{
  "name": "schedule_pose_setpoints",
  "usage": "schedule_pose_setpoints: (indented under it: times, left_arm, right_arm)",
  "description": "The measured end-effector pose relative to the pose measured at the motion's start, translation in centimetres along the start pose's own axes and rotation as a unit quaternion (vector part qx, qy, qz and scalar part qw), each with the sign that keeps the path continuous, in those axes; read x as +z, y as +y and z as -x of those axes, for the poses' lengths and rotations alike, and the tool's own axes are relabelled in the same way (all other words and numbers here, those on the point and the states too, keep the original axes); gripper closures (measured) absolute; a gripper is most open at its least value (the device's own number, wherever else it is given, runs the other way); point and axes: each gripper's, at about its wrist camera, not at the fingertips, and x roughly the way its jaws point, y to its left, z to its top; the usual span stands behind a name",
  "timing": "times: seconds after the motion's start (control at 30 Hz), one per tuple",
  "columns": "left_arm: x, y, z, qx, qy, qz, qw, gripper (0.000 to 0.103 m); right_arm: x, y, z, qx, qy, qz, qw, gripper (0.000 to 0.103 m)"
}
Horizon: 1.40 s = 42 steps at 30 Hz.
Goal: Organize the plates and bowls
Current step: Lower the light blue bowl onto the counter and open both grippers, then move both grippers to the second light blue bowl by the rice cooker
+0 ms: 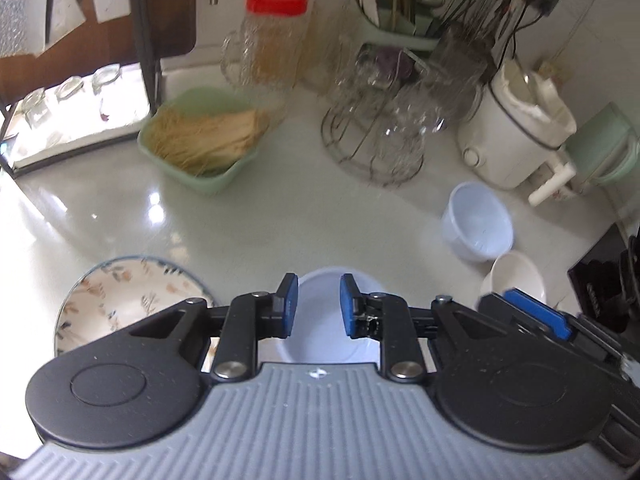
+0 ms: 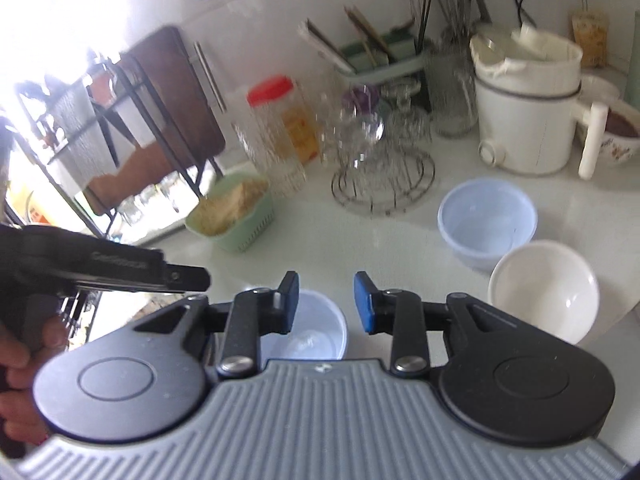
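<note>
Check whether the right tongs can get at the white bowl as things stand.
Probably yes. The right tongs are open with nothing between the pads, and the white bowl sits upright just to their right on the counter. The blue bowl touches or nearly touches its far side, but the near rim looks free.

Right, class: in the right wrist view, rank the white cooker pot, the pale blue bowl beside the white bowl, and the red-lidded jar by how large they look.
1. White cooker pot, largest.
2. Pale blue bowl and red-lidded jar: too alike to rank, as the bowl is wider, the jar taller and farther back.
</note>
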Motion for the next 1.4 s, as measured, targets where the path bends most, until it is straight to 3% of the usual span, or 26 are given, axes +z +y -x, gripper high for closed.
schedule_pose_setpoints:
  times: [0.3, 0.7, 0.93, 1.23, 1.4]
  left_arm:
    - [0.9, -3.6, 1.0, -0.012, -0.036, -0.002, 0.9993, 0.077]
    - [1.6, -7.4, 4.0, -0.018, -0.09, -0.036, 0.9951, 0.077]
    - [2.5, -7.2, 4.6, -0.022, -0.097, -0.056, 0.9935, 0.077]
    - [2.7, -6.5, 3.9, -0.055, -0.089, -0.077, 0.9915, 0.077]
    - [2.3, -6.6, 3.3, -0.072, -0.079, -0.103, 0.9889, 0.077]
  right_arm:
    - [2.5, -2.3, 2.9, 0.002, -0.044, 0.004, 0.999, 0.069]
    - [4.2, -5.6, 4.1, 0.011, -0.058, -0.01, 0.998, 0.068]
    - [4.7, -5.9, 4.1, -0.003, -0.061, -0.027, 0.998, 0.068]
    - [4.2, -5.6, 4.8, -0.032, -0.099, -0.054, 0.993, 0.068]
    - [4.2, -5.5, 4.9, -0.057, -0.091, -0.062, 0.992, 0.068]
